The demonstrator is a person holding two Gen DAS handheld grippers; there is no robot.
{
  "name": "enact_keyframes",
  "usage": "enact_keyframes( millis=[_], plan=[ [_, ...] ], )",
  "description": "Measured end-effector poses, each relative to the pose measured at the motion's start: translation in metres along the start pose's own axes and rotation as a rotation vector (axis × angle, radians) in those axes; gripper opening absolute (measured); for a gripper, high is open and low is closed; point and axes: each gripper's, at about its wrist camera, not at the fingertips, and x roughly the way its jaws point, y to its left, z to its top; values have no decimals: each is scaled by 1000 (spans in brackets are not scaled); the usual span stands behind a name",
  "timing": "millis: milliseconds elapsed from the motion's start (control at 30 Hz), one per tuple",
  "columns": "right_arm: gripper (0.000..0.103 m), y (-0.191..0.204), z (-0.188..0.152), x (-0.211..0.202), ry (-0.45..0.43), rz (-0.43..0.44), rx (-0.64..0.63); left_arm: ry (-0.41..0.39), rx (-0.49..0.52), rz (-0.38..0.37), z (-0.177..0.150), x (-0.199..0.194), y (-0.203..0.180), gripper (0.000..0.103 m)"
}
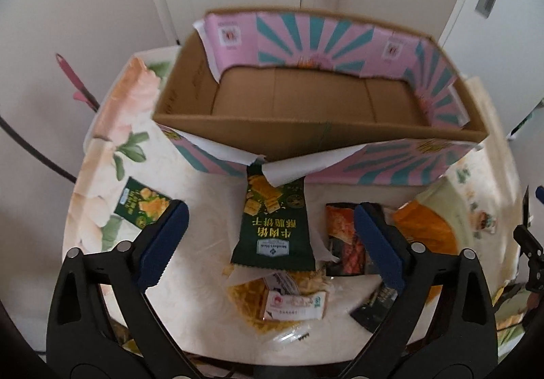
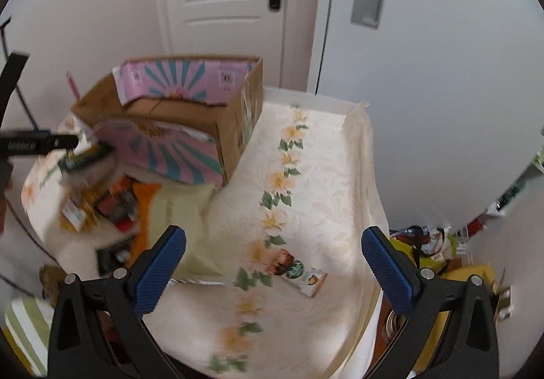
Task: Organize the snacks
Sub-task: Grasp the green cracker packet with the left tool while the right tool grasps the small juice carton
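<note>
The cardboard box (image 1: 316, 100) stands open at the far side of the table (image 1: 204, 263), its floor bare as far as I can see, with pink-and-teal paper peeling from its walls. In front of it the snacks lie loose on the flowered cloth. The big dark green cracker bag (image 1: 273, 226) sits straight ahead of my left gripper (image 1: 270, 243), between the two blue pads, its long axis running away from me toward the box, top edge touching the box's torn paper. My left fingers are spread wide and hold nothing; the bag lies on the cloth below them, not in their grip. A clear pack of yellow snacks (image 1: 272, 297) lies just nearer to me, a red-and-black packet (image 1: 343, 236) by the right finger, a smaller green packet (image 1: 142, 207) by the left one. My right gripper (image 2: 273, 272) is also wide open and empty, over bare cloth with only a small carton (image 2: 304, 273) near it, well apart from the pile. So I judge the left is the nearer hand for the green bag.
</note>
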Motion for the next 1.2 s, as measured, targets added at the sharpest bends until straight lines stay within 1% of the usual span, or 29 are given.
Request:
enact_keyframes(
  millis=[100, 133, 167, 233, 267, 300, 333, 533, 567, 600, 667, 733, 800, 867, 1000, 1200],
  plan=[
    [102, -12, -8, 20, 22, 35, -88, 42, 17, 11, 2, 17, -3, 92],
    [98, -14, -9, 25, 27, 41, -112, 53, 22, 13, 2, 21, -4, 92],
    [97, -17, -12, 32, 37, 54, -156, 69, 27, 16, 2, 27, -5, 91],
    [87, -22, -18, 44, 64, 75, -232, 91, 29, 20, 3, 34, -6, 89],
    [84, -24, -20, 50, 77, 89, -254, 102, 28, 22, 3, 37, -6, 88],
    [76, -27, -22, 55, 94, 108, -273, 114, 29, 24, 3, 40, -7, 87],
    [72, -30, -25, 60, 113, 128, -291, 123, 30, 25, 4, 43, -7, 87],
    [60, -38, -38, 72, 172, 234, -396, 159, 10, 24, 7, 58, 0, 85],
    [58, -38, -40, 74, 181, 258, -409, 167, 4, 23, 7, 60, 2, 82],
    [55, -37, -42, 76, 189, 273, -419, 175, -1, 21, 7, 63, 5, 78],
    [48, -35, -46, 80, 209, 297, -454, 188, -13, 4, 10, 68, 9, 75],
    [36, -33, -50, 80, 223, 307, -490, 194, -19, -11, 11, 70, 11, 72],
    [34, -32, -51, 82, 229, 327, -510, 203, -19, -26, 12, 73, 12, 66],
    [32, -31, -50, 84, 234, 334, -522, 207, -16, -29, 13, 75, 12, 65],
    [22, -30, -51, 85, 237, 353, -541, 209, -14, -39, 13, 75, 13, 61],
    [22, -28, -53, 84, 232, 352, -555, 209, -11, -43, 9, 65, 12, 58]
  ],
)
